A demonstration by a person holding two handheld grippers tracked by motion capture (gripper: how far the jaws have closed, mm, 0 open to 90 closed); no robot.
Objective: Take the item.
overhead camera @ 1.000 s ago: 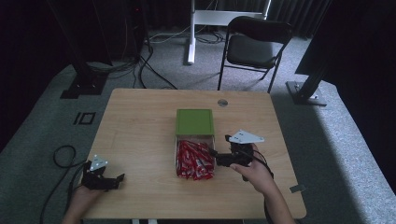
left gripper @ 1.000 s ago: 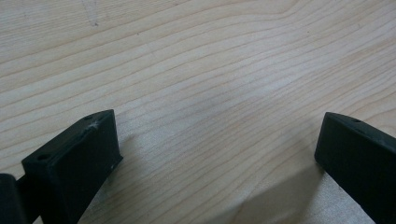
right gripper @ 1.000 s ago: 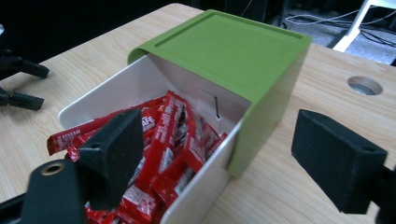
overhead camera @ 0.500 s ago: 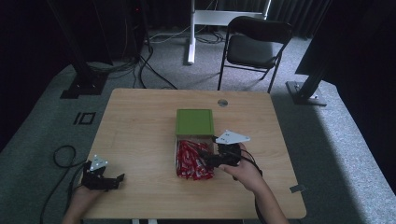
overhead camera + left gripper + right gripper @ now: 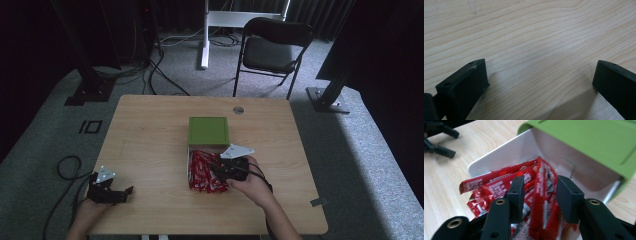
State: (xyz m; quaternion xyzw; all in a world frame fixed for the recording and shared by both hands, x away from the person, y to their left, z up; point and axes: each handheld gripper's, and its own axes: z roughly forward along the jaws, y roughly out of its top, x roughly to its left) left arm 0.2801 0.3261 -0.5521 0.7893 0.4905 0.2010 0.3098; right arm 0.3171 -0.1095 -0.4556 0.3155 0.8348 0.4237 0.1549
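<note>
studio/lab | black curtains (image 5: pixel 30 45) | rig stands (image 5: pixel 90 90) (floor cables (image 5: pixel 155 60)) | folding chair (image 5: pixel 272 50)

The left gripper (image 5: pixel 111 190) is held low with jaws wide apart; the right gripper (image 5: pixel 539 195) is closed partly around a red packet (image 5: pixel 544 202).

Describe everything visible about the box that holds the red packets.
The box is a white, smooth, plastic-looking tray with a flat green lid swung open away from the person. It sits near the middle of the wooden table. Many long red packets lie heaped in it, some poking over the rim. The right gripper reaches into it, jaws either side of one upright packet; a small clear tab shows on the inner wall.
</note>
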